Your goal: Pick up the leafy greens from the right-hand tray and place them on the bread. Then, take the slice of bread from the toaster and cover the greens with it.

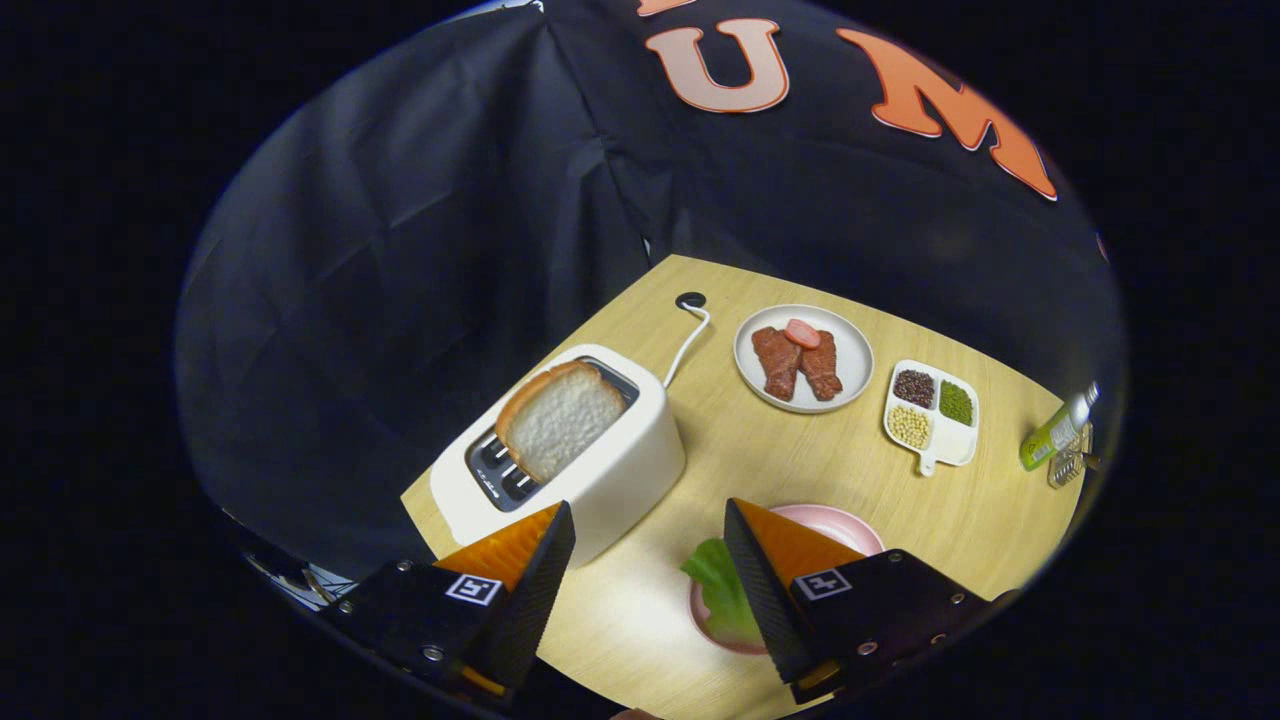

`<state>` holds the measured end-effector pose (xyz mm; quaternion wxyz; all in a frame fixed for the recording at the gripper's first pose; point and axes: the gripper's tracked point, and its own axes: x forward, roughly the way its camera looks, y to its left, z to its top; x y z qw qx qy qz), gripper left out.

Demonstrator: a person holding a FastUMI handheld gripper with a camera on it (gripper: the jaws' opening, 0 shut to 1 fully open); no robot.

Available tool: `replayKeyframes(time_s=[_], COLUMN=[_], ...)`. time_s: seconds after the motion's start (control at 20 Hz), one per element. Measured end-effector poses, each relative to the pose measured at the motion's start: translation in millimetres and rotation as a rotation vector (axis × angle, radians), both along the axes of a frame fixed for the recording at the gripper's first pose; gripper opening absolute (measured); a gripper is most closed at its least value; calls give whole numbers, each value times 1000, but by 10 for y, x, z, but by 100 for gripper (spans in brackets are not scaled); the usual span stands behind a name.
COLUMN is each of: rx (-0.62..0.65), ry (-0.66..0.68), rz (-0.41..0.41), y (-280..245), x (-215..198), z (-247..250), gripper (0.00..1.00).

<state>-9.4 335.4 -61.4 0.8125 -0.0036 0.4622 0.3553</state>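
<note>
No word or number can be read here. The only signs are two square coded markers low in the frame, the left marker (473,588) and the right marker (820,583), one on each finger of the gripper (648,504), whose fingers stand apart, holding nothing. The green bottle (1050,432) at the right edge has a label too small to read.

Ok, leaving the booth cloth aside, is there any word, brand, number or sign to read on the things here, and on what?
No readable words.
Green bottle: label too small and blurred to read.
Square markers behind the fingers: coded patterns, no letters.
Toaster, divided tray: no lettering that I can make out.
The gripper is open above the table, fingers holding nothing.
</note>
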Motion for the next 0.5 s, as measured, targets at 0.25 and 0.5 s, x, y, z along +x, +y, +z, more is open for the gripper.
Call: replayKeyframes(time_s=[0.25,0.5], rx=[21,4], ry=[48,97], rz=[54,38], y=[540,834], x=[-55,22], z=[119,150], gripper=[92,92])
